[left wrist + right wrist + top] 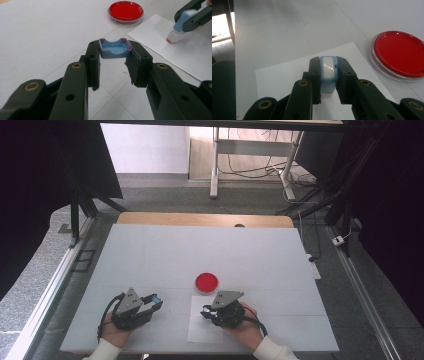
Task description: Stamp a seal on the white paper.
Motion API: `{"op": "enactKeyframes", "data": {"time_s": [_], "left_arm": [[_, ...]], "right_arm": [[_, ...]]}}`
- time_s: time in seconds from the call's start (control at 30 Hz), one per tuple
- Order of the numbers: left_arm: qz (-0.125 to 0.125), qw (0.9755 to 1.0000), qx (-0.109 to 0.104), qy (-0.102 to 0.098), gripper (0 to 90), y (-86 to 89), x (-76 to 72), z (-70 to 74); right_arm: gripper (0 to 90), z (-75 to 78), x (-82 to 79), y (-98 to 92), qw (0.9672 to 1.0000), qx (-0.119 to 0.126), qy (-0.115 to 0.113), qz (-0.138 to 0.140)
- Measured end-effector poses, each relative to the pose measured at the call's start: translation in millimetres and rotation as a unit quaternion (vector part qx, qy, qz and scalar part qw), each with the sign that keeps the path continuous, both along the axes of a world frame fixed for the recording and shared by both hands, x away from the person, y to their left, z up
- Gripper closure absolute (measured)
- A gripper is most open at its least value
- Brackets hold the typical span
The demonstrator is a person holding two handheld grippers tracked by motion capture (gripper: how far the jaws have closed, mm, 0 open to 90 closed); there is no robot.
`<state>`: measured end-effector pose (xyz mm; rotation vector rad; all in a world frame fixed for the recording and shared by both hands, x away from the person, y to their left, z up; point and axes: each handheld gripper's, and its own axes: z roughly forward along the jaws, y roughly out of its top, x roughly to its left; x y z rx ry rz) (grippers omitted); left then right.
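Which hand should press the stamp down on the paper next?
The right. The right gripper already holds the blue stamp with its end on the white paper, beside the red ink pad. The left gripper is off to the side, holding just the blue cap.

Looks like a lab or test room, more of a recording rig than anyone's home. The table (150,250) is covered with a plain white sheet and sits inside a frame of black struts (80,205) hung with dark curtains (30,195). The floor is grey carpet (160,195), and cables (250,170) trail under a metal-legged desk (216,165) at the back. A power strip (313,267) lies beside the table. Everything is bare and functional, with no decoration or household stuff anywhere.
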<state>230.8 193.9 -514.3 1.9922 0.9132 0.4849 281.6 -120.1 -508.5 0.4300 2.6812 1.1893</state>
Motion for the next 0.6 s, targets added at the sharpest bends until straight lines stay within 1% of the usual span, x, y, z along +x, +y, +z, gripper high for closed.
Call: {"op": "enactKeyframes", "data": {"time_s": [0.03, 0.07, 0.1, 0.17, 0.33, 0.4, 0.53, 0.6], "left_arm": [[0.0, 1.0, 0.0, 0.0, 64.4, 0.0, 0.0, 0.0], [0.0, 1.0, 0.0, 0.0, 64.4, 0.1, 0.0, 0.0], [0.0, 1.0, 0.0, 0.0, 64.4, 0.1, 0.0, 0.0], [0.0, 1.0, -0.001, 0.0, 64.4, 0.0, 0.0, 0.0], [-0.001, 1.0, 0.0, 0.0, 64.4, -0.5, -0.1, 0.1], [-0.001, 1.0, 0.0, 0.0, 64.4, -0.5, 0.0, 0.0], [0.0, 1.0, 0.0, 0.0, 64.4, -0.6, 0.1, -0.2], [0.0, 1.0, 0.0, 0.0, 64.4, -0.6, 0.1, -0.2]], "right_arm": [[75.0, 0.9, -0.1, -0.4, 1.0, 0.0, -0.005, -0.001], [75.0, 1.7, -0.1, -1.0, 1.0, 0.005, -0.007, -0.001], [75.0, 2.4, -0.2, -1.5, 0.9999, 0.012, -0.007, -0.002], [75.0, 4.4, 0.2, -2.9, 0.9998, 0.015, -0.009, -0.003], [75.0, 7.0, 1.0, -5.4, 0.9996, 0.028, -0.006, -0.008], [75.0, 8.2, 1.2, -6.3, 0.9996, 0.027, -0.006, -0.01], [74.9, 9.8, 2.4, -8.0, 0.9991, 0.04, -0.004, -0.012], [75.0, 11.3, 2.8, -9.3, 0.999, 0.042, -0.007, -0.015]]}}
